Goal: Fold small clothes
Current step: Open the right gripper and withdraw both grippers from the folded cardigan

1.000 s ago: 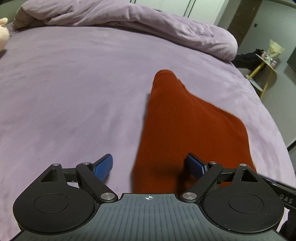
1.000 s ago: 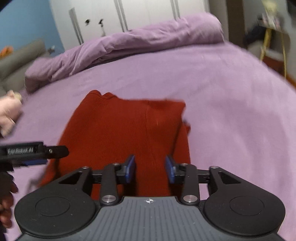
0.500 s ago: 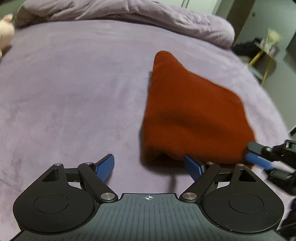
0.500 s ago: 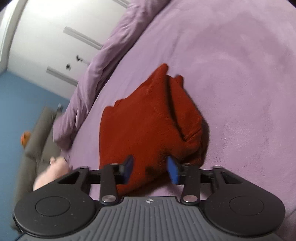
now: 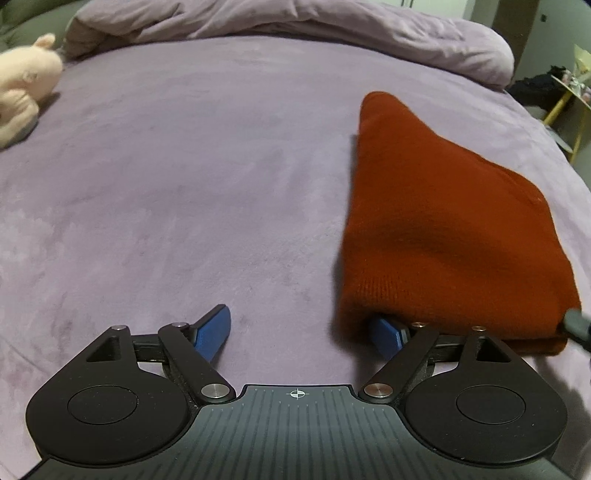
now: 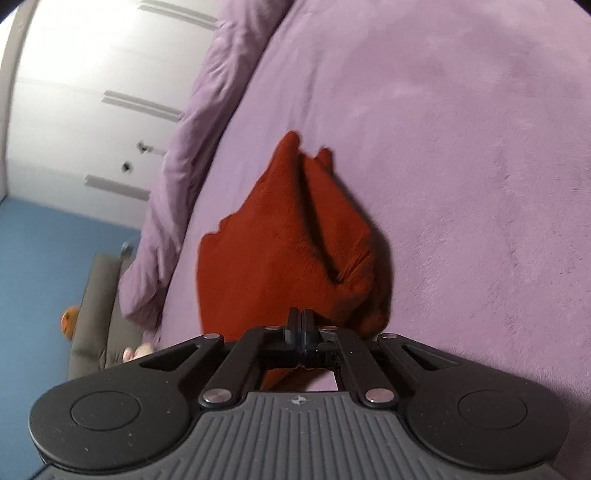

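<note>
Left gripper [image 5: 299, 332]: jaws spread wide, nothing between them. Its left blue finger pad [image 5: 212, 334] sits over bare purple bedspread [image 5: 184, 184]; its right blue pad is half tucked under the near edge of the red knit garment [image 5: 439, 229], tip hidden.

In the left wrist view the garment lies at 2 o'clock, folded into a rough wedge, narrow end pointing away toward the rumpled duvet [image 5: 295, 22] at 12 o'clock. Its near right corner is partly covered by the gripper's linkage. A dark tip pokes in at the frame's 4 o'clock edge, touching that corner; cut off, so only a sliver shows.

Right gripper [image 6: 301, 325]: fingers pressed together, pinching the near edge of the garment [image 6: 280, 243]. The pinched cloth itself is hidden behind the closed fingers. This view is rolled hard, the bed running up to 1 o'clock. A deep crease runs down the garment; layers underneath are not readable.

Pale plush toy [image 5: 26, 85] at 10 o'clock in the left view, blurred and cut by the frame. White wardrobe doors [image 6: 92, 92] at 10 o'clock in the right view.
</note>
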Available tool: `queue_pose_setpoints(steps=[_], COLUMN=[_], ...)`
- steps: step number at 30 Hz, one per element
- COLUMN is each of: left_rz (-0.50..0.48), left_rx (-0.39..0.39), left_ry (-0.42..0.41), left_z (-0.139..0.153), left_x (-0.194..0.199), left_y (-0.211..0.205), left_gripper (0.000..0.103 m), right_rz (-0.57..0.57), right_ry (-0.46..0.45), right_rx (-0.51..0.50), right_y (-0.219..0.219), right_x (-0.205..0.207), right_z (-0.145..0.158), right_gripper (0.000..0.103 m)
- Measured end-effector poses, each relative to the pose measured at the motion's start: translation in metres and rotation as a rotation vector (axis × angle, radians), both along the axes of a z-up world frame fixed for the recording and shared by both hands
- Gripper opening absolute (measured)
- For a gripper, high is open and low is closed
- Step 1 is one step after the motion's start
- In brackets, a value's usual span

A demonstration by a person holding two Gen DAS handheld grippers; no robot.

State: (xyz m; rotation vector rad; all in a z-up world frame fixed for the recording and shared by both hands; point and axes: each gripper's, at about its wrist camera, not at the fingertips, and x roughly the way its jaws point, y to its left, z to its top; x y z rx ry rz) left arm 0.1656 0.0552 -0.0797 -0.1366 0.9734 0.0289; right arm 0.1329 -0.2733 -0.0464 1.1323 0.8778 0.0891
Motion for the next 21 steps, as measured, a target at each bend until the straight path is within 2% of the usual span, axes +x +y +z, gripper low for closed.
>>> queue_pose_setpoints(steps=[2,5,7,8,9,10,12,14,16,21], left_rz=[0.015,0.035,0.054,0.064,0.067,0.062,0.042,0.012,-0.006,-0.074], left_rx=[-0.011,-0.003,0.046,0.087,0.123,0.138,0.122,0.097,0.091,0.114], left_ry=[0.015,0.020,0.022,0.017,0.014,0.012,0.003,-0.005,-0.013,-0.014], left_z=[0.002,0.008,0.013,0.015,0.019,0.023,0.031,0.039,0.047,0.060], left_x=[-0.001,-0.006,-0.011,-0.014,-0.018,-0.023,-0.033,-0.042,-0.049,-0.049], left_y=[0.003,0.006,0.006,0.007,0.008,0.009,0.011,0.009,0.005,-0.009], left_gripper=[0.087,0.087,0.085,0.084,0.084,0.085,0.089,0.094,0.096,0.100], right_rz=[0.066,0.159,0.188,0.201,0.224,0.243,0.306,0.353,0.393,0.437], right_ry=[0.015,0.052,0.072,0.070,0.067,0.067,0.062,0.058,0.054,0.118], right_rx=[-0.071,-0.315,-0.410,-0.437,-0.472,-0.500,-0.569,-0.622,-0.651,-0.706], right_y=[0.003,0.017,0.023,0.026,0.030,0.034,0.047,0.059,0.071,0.092], right_x=[-0.001,-0.005,-0.009,-0.011,-0.013,-0.013,-0.017,-0.019,-0.022,-0.017], right_z=[0.004,0.011,0.014,0.018,0.023,0.027,0.040,0.047,0.053,0.070], right_gripper=[0.003,0.005,0.005,0.011,0.024,0.031,0.061,0.069,0.070,0.082])
